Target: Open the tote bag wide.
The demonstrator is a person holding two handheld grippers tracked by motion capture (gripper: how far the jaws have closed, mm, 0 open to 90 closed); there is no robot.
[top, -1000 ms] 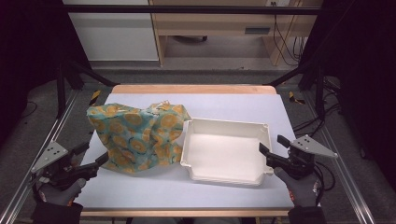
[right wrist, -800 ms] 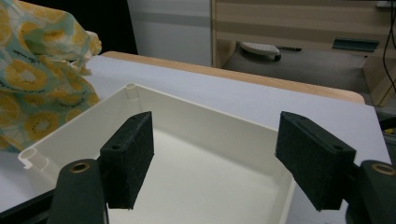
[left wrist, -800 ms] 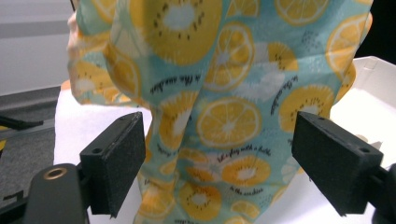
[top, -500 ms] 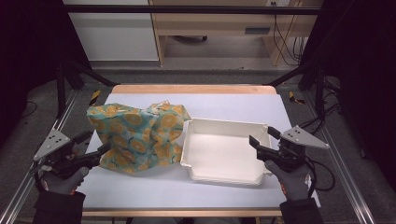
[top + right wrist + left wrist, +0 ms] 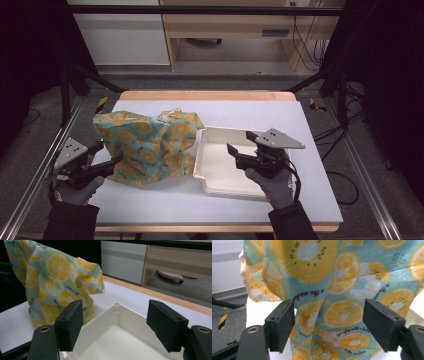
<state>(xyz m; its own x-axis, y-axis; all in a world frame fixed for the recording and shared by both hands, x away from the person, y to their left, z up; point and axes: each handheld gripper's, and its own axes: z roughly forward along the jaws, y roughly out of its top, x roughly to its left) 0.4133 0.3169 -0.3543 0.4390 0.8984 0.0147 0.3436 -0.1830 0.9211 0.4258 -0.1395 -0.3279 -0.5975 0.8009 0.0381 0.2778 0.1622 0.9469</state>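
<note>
Fruit-print cloth [image 5: 148, 146] heaped on tabletop [image 5: 310, 130] beside white tray [image 5: 220, 165] — soft, light, floppy. Left gripper [image 5: 328, 323] jaws just closing, fold between, unpinched; right gripper [image 5: 115, 323] jaws open over tray. Best pinched at a hem.

A teal cloth [image 5: 147, 145] is printed all over with yellow-orange citrus slices, white-centred kiwi slices with dark seeds, and lines of dark script, and it is seen at 9 o'clock of a plain cream-white tray [image 5: 220, 167]. Both are set on a pale lavender-white table top [image 5: 310, 130] edged in light wood at 12 o'clock. Black jaws and grey plates are borne by the left gripper [image 5: 107, 159] and right gripper [image 5: 241, 142], held in grey gloves.
</note>
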